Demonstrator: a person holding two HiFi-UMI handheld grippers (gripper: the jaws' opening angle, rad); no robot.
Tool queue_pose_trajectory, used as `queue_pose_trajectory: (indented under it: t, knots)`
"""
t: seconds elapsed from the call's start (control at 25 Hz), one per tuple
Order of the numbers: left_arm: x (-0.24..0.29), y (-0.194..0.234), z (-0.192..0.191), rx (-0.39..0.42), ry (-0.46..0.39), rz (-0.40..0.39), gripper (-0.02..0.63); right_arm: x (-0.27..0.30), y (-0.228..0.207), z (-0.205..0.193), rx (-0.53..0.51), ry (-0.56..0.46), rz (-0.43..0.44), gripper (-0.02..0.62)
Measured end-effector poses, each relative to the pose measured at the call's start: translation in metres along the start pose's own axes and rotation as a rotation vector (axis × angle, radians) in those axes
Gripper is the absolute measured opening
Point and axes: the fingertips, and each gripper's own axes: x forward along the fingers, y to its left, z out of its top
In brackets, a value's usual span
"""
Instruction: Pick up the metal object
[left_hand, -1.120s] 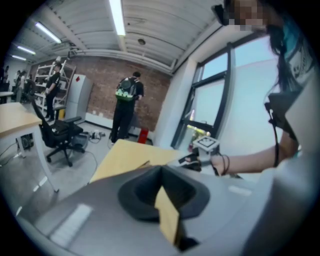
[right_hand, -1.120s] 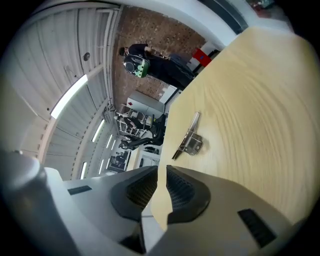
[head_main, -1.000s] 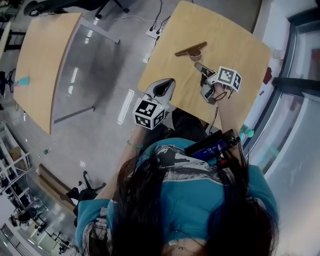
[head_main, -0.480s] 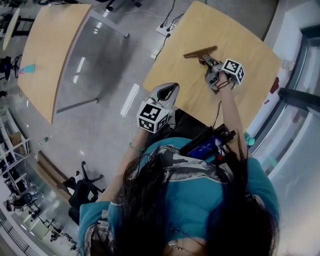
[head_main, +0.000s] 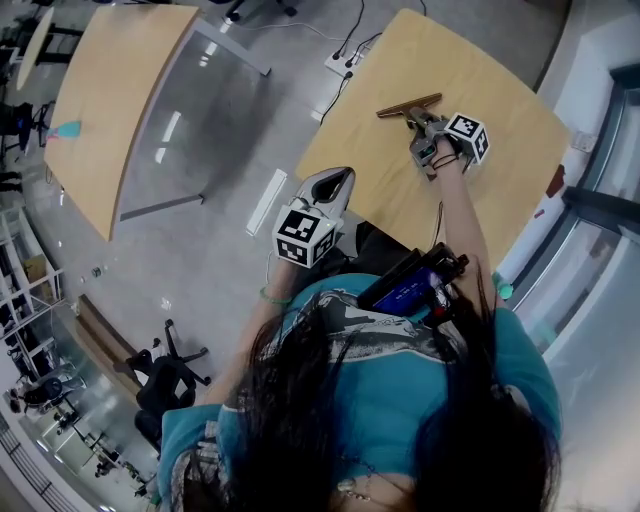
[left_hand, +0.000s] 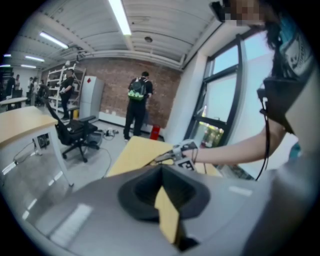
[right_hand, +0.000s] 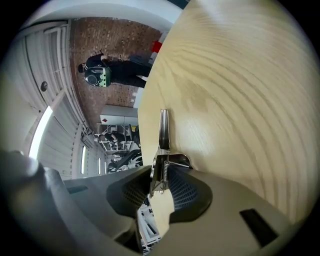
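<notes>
At the upper left of the head view, a wooden table (head_main: 110, 110) is standing on the grey floor (head_main: 200, 160), well apart from everything else. Near the middle of the frame, the left claw (head_main: 337, 180) is hovering at the near edge of a second table (head_main: 500, 130), beside the person's body. In the left gripper view its jaws (left_hand: 167, 212) are standing only a narrow slit apart and are holding nothing; only the tabletop is showing through the gap.

Further right, in the upper right of the head view, the metal object (head_main: 408, 105) is lying flat on that second table, its long bar running across the frame. The right claw (head_main: 421, 126) is reaching in on an outstretched arm (head_main: 462, 230) and is meeting the object's near end. In the right gripper view the right claw's (right_hand: 160, 181) jaws are closing, and the object's (right_hand: 163, 132) spring bracket is sitting between them, with the pads appearing to press on both its sides, while its bar is still resting on the wood beyond.
</notes>
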Motion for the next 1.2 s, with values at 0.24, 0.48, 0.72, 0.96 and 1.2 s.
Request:
queue_pose_trajectory:
  t: [0.24,0.48,0.72,0.96,1.2]
  knots:
    - [-0.017,0.010,-0.004,-0.022,-0.018,0.021,0.005,-0.019,0.005,-0.020,-0.031,0.000,0.027,0.103]
    - [-0.048,0.024,-0.016,-0.043,-0.048,0.033,0.005,-0.057,0.024,-0.063,-0.036,-0.027,0.124,0.101]
    - [-0.065,0.047,-0.013,-0.068,-0.078,0.029,0.005,-0.084,0.055,-0.097,-0.040,-0.059,0.196,0.101]
    - [-0.122,0.054,-0.040,-0.068,-0.105,-0.028,0.005,-0.121,0.072,-0.183,-0.091,-0.099,0.241,0.103]
    - [-0.170,0.058,-0.066,-0.060,-0.114,-0.109,0.005,-0.149,0.065,-0.268,-0.088,-0.149,0.232,0.101]
